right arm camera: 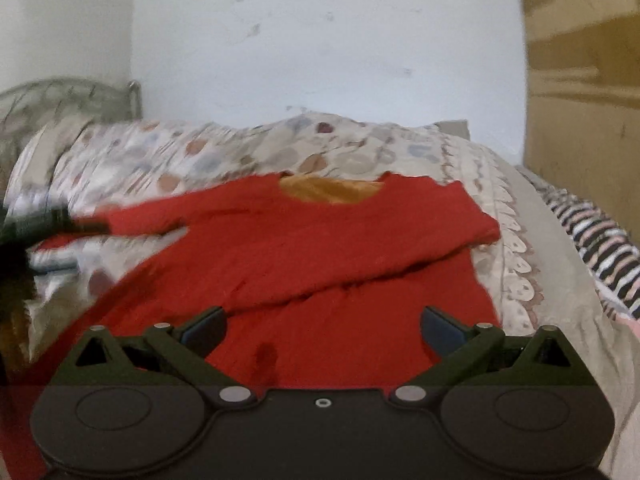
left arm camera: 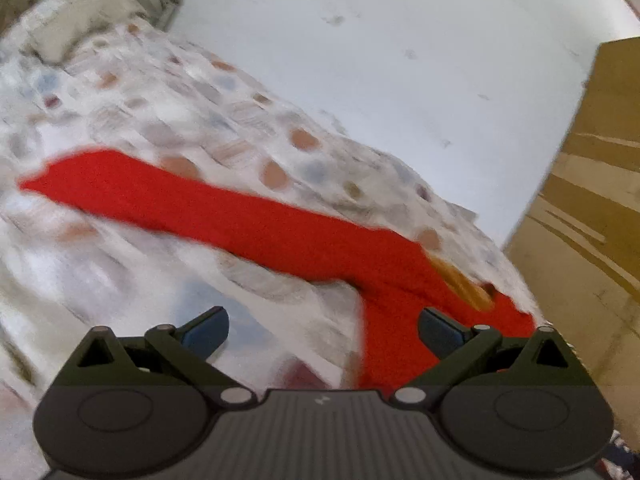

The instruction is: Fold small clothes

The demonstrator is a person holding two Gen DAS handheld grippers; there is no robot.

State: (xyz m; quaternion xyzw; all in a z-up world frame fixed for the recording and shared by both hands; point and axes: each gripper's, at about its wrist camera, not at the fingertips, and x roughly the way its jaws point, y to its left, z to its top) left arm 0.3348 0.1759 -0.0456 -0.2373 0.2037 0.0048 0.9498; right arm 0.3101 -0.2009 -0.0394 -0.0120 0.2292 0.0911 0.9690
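A small red long-sleeved top (right arm camera: 320, 248) with an orange neck lining (right arm camera: 332, 190) lies flat on the patterned bed cover (right arm camera: 224, 152). Its right sleeve is folded across the chest; its left sleeve (left arm camera: 192, 204) stretches out sideways over the cover. My left gripper (left arm camera: 323, 330) hovers open above the cover beside the top's side, nothing between its fingers. In the right wrist view the other gripper (right arm camera: 52, 220) shows as a dark blur at the left sleeve's end. My right gripper (right arm camera: 323, 330) is open over the lower body of the top, holding nothing.
A pillow (left arm camera: 80, 20) and metal headboard (right arm camera: 60, 96) stand at the left end of the bed. A white wall (right arm camera: 320, 40) runs behind it. A wooden wardrobe (left arm camera: 592, 200) stands at the right. A striped cloth (right arm camera: 592, 240) lies on the bed's right edge.
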